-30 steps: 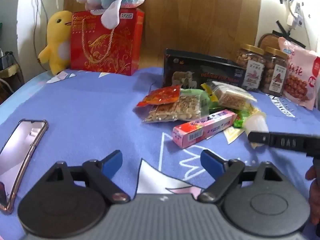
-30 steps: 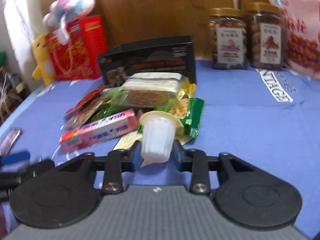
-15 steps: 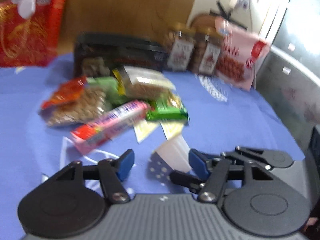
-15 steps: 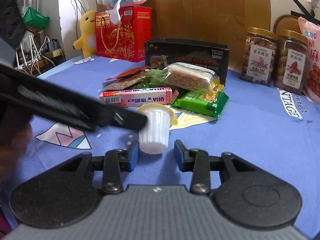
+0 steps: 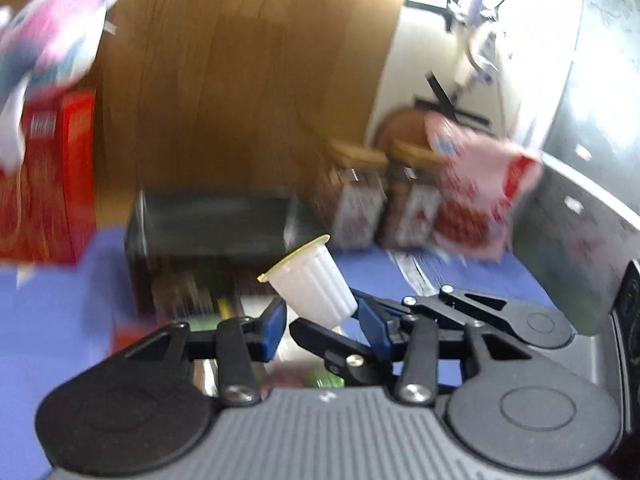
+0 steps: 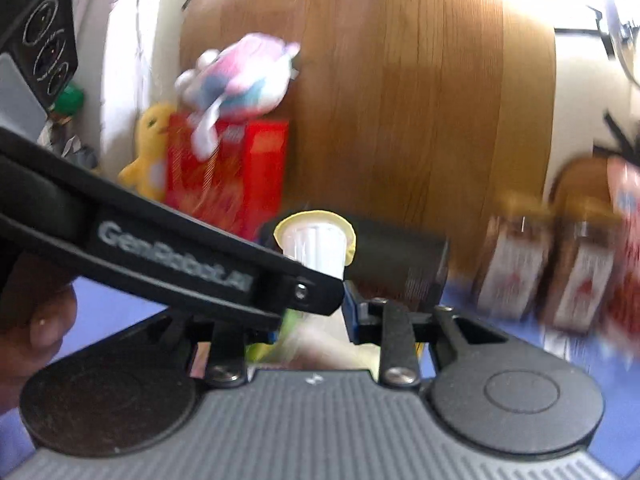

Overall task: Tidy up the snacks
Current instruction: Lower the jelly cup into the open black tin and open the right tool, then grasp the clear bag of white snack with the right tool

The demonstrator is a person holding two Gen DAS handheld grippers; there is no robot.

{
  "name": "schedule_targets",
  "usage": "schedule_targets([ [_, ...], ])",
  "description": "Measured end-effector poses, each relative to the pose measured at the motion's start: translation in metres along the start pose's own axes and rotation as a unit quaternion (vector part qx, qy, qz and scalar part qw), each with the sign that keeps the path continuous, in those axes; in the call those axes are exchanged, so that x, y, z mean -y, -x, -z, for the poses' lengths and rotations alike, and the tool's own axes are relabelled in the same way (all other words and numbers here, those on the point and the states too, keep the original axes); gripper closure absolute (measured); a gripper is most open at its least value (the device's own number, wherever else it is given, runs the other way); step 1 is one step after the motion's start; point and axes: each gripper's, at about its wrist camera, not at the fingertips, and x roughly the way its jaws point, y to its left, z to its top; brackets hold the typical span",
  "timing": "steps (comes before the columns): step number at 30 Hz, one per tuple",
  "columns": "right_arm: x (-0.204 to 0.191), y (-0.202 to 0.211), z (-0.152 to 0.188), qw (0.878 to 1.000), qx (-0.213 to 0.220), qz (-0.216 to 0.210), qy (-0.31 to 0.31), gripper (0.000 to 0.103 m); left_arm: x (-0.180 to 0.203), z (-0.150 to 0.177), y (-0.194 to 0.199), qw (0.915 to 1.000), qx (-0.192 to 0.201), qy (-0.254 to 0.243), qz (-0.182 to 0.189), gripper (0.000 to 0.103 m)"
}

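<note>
Lifted clear of the desk (image 5: pixel 56 292) since a second ago, the white jelly cup (image 5: pixel 316 280) now hangs in the air, tilted, in front of the dark box (image 5: pixel 212 216) instead of standing by the snack pile. Both tools meet at it. In the left wrist view the left hand-held gripper (image 5: pixel 320 318) has its blue pads at the cup's lower end; its jaws have just been closing with the cup between them, and the pads look to be touching its ribbed wall. The right hand-held gripper (image 5: pixel 340 340) reaches in from the right, one black finger under the cup and a blue pad against its side. In the right wrist view the cup (image 6: pixel 316 242) stands up between the right tool's fingers, but the left tool's black arm (image 6: pixel 168 264) crosses in front and hides the left pad, so a firm grip there cannot be told.

Behind, two nut jars (image 5: pixel 356 196) and a pink snack bag (image 5: pixel 476 196) stand near the desk's far right edge, and a red box (image 6: pixel 228 172) stands far left. Blue desk between the cup and the jars is bare. Both views are heavily blurred, unlike a second earlier.
</note>
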Motion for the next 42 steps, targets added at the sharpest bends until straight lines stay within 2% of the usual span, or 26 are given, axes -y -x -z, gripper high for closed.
schedule_targets([
  [5,0.035,-0.073,-0.033,0.998,-0.029,-0.002,-0.05,0.069,-0.029,-0.04,-0.052,0.9995,0.002,0.014,-0.029,0.062],
  [7,0.043,-0.093,-0.035,0.997,-0.05,-0.004,-0.059,0.069,-0.04,-0.045,-0.07,0.9987,-0.007,0.021,-0.046,0.058],
  [8,0.047,-0.097,-0.033,0.996,-0.057,-0.003,-0.062,0.067,-0.045,-0.046,-0.074,0.9984,-0.012,0.027,-0.048,0.052],
  [9,0.049,-0.096,-0.031,0.996,-0.061,-0.005,-0.068,0.064,-0.049,-0.044,-0.074,0.9983,-0.014,0.036,-0.044,0.051],
  [10,0.05,-0.093,-0.029,0.995,-0.059,-0.008,-0.074,0.061,-0.053,-0.04,-0.068,0.9983,-0.008,0.045,-0.036,0.053],
  [13,0.055,-0.061,-0.014,0.995,-0.031,-0.02,-0.089,0.06,-0.066,-0.025,-0.035,0.9974,0.026,0.06,-0.03,0.05],
  [15,0.065,-0.043,0.005,0.992,-0.032,-0.025,-0.12,0.048,-0.075,-0.012,-0.02,0.9956,0.028,0.087,-0.023,0.047],
  [16,0.07,-0.04,0.013,0.99,-0.04,-0.021,-0.137,0.041,-0.077,-0.006,-0.017,0.9945,0.019,0.101,-0.015,0.047],
  [17,0.075,-0.037,0.024,0.986,-0.052,-0.022,-0.156,0.039,-0.078,-0.001,-0.018,0.9937,0.009,0.111,-0.005,0.047],
  [20,0.075,-0.04,0.047,0.977,-0.096,-0.043,-0.183,0.039,-0.067,0.016,-0.031,0.9934,-0.03,0.11,0.013,0.047],
  [22,0.075,-0.028,0.053,0.97,-0.088,-0.06,-0.22,0.038,-0.056,0.029,-0.045,0.9926,-0.062,0.104,0.009,0.05],
  [23,0.071,-0.022,0.053,0.971,-0.089,-0.062,-0.215,0.047,-0.053,0.036,-0.049,0.9916,-0.07,0.109,0.006,0.053],
  [24,0.065,-0.016,0.054,0.973,-0.089,-0.064,-0.204,0.048,-0.05,0.042,-0.046,0.9917,-0.067,0.11,0.003,0.053],
  [27,0.046,0.009,0.062,0.973,-0.094,-0.096,-0.186,0.045,-0.047,0.055,-0.028,0.9904,-0.057,0.123,0.026,0.05],
  [31,0.017,0.042,0.066,0.983,-0.081,-0.11,-0.125,0.043,-0.042,0.07,-0.004,0.9912,-0.046,0.122,0.025,0.05],
  [37,0.006,0.073,0.073,0.988,-0.085,-0.083,-0.1,0.041,-0.042,0.08,0.035,0.9914,-0.014,0.126,0.034,0.048],
  [40,0.007,0.076,0.076,0.991,-0.09,-0.048,-0.091,0.036,-0.043,0.079,0.046,0.9921,-0.001,0.125,0.014,0.042],
  [42,0.012,0.075,0.077,0.989,-0.101,-0.041,-0.103,0.036,-0.045,0.077,0.047,0.9909,-0.001,0.134,0.011,0.035],
])
